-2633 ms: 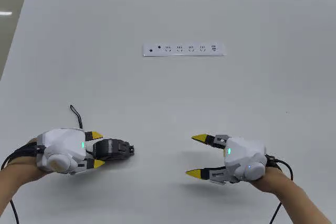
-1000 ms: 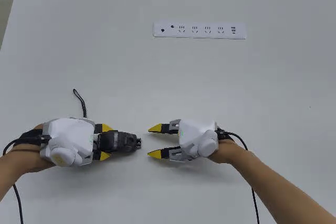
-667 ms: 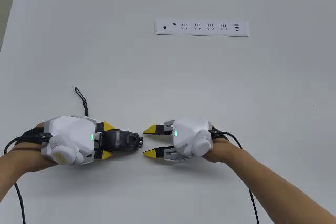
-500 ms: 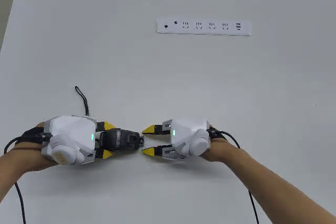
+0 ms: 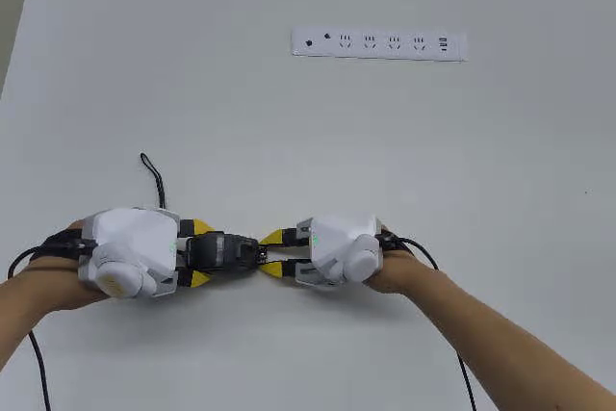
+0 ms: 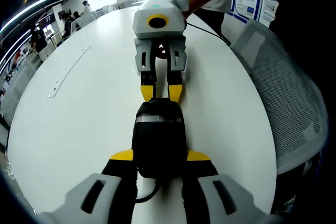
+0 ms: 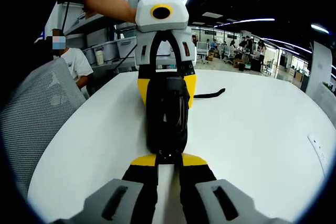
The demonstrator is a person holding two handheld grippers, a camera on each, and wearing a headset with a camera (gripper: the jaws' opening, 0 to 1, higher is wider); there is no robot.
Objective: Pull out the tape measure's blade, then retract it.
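Observation:
A black tape measure (image 5: 223, 252) lies on the white table (image 5: 404, 170) with my left gripper (image 5: 197, 253) shut across its body. Its black wrist strap (image 5: 152, 175) trails away behind that gripper. In the left gripper view the case (image 6: 157, 135) sits between my yellow fingertips (image 6: 123, 155). My right gripper (image 5: 272, 253) faces it nose to nose. In the right gripper view its jaws (image 7: 168, 160) stand narrow around the blade's end hook (image 7: 167, 155) at the front of the case (image 7: 167, 108), and they look closed on it. No blade is drawn out.
A white power strip (image 5: 380, 44) lies at the far side of the table. Grey mesh chairs (image 6: 278, 87) stand at the table's rim, one also in the right gripper view (image 7: 37, 108). Cables run back from both hands.
My right gripper has moved left from the table's right side up to the tape measure's nose, and its jaws have narrowed around the hook. The left gripper has kept its hold.

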